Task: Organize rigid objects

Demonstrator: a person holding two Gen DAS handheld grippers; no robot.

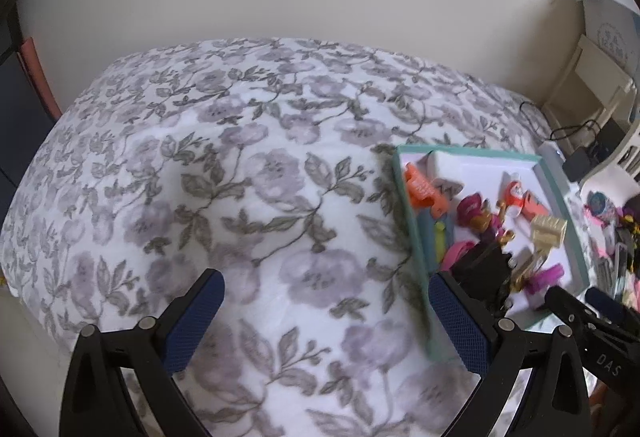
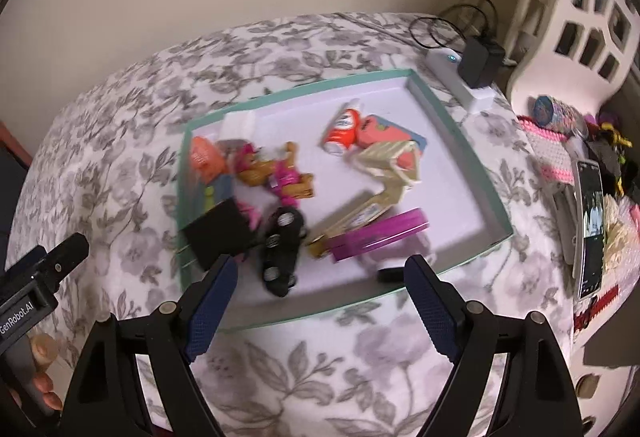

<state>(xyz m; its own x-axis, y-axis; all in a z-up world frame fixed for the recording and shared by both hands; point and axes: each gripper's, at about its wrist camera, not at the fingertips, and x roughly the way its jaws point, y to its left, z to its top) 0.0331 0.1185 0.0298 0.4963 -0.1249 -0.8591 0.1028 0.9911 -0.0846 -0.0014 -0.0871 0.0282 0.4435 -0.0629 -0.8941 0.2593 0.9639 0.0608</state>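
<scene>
Our left gripper [image 1: 326,311] and right gripper [image 2: 320,297] are built alike: black plastic arms with triangular cut-outs, round silver screws at the joints, and fingers faced with dark blue textured pads [image 2: 210,311]. One housing carries white "GenRobot.AI" lettering [image 2: 18,315]; the other reads "DAS" [image 1: 608,365].

Colours: teal-rimmed tray on grey-lilac floral cloth.
Bedspread [image 2: 132,105] white with grey leaves, lilac flowers; tray [image 2: 460,125] teal rim, white floor; toy car [image 2: 280,249] black; box [image 2: 218,235] black; case [image 2: 376,235] magenta; tube [image 2: 344,131] orange-white; gripper pads [image 2: 210,311] dark blue.
</scene>
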